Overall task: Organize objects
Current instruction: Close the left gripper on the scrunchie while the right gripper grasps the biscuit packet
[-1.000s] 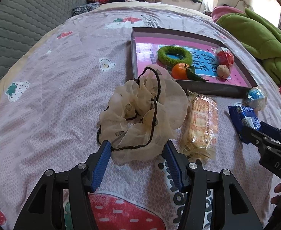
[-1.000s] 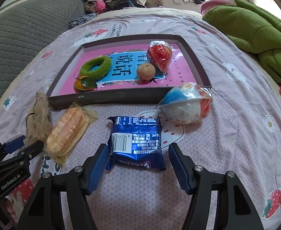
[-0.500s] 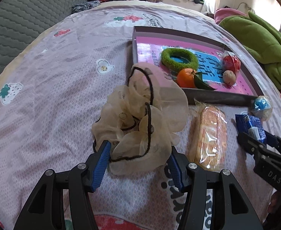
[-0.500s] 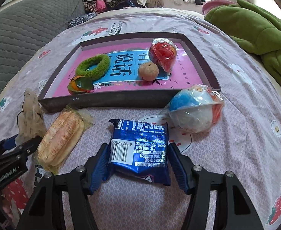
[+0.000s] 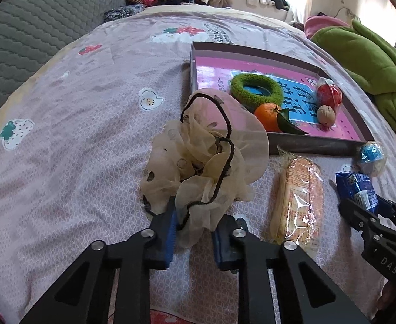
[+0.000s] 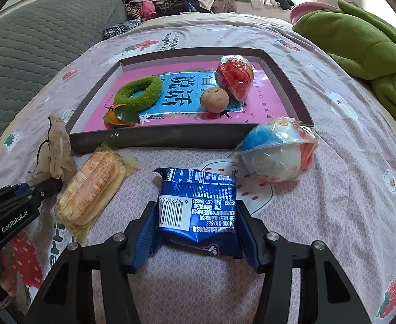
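My left gripper [image 5: 195, 233] is shut on the near edge of a beige chiffon scrunchie [image 5: 206, 156] with black trim, lifted a little off the bed. My right gripper [image 6: 196, 232] is shut on a blue snack packet [image 6: 198, 205], its pads pressing both sides. A dark tray [image 6: 187, 136] with a pink floor lies beyond; it holds a green scrunchie [image 6: 140, 91], an orange [image 5: 268, 116], a walnut [image 6: 214, 99] and a red wrapped ball [image 6: 234, 77]. The scrunchie also shows in the right wrist view [image 6: 57, 148].
A wrapped cracker pack [image 6: 92, 189] lies between the grippers. A blue and white wrapped ball [image 6: 276, 154] sits by the tray's near right corner. A green blanket [image 6: 365, 46] lies at the right, a grey headboard [image 5: 22, 35] at the left.
Both grippers have closed: the left on the beige scrunchie, bunching and lifting it, the right on the blue packet. Both views have moved closer to the tray.
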Motion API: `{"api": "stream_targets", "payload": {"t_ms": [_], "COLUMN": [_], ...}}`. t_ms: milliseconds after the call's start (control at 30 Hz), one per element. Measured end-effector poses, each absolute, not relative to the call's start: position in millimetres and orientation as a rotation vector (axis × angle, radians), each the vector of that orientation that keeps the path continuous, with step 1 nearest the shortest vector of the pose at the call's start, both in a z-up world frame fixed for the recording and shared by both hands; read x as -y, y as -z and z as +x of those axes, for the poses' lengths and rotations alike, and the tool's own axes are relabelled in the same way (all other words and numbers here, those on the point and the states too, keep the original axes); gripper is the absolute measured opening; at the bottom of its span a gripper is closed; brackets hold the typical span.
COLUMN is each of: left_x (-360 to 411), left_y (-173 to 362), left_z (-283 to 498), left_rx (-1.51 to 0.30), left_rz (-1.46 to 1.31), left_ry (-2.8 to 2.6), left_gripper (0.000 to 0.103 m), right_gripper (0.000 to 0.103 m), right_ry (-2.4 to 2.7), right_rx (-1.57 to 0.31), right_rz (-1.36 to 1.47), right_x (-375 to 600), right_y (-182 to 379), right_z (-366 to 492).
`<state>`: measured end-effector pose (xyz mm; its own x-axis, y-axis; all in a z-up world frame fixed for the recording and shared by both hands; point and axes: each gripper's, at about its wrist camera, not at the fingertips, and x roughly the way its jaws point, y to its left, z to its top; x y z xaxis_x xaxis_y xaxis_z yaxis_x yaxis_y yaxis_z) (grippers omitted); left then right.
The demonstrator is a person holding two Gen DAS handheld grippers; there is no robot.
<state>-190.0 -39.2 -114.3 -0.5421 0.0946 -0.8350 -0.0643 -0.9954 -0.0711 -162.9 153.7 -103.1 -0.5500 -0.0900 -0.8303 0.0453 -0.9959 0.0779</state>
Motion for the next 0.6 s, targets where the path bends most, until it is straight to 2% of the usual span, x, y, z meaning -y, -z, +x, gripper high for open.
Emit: {"api": "stream_targets", "payload": {"t_ms": [267,600], "left_x": [35.8,34.2], "left_y": [111.7,98.3], "left_z": [-182.2,-164.8], "left_rx": [0.043,0.056], "left_rz": [-1.440,-1.391], "left_ry": [-2.701,-2.707], "left_gripper": [0.013,0.011], "right_gripper": [0.056,0.055], "right_ry": [2.696,2.686], "right_rx": [0.052,0.037], "right_rz": [1.447,1.447], "right_x": [-153.3,-154.6], "right_y": [103.3,98.7], "right_z": [-157.6,-144.0]}}
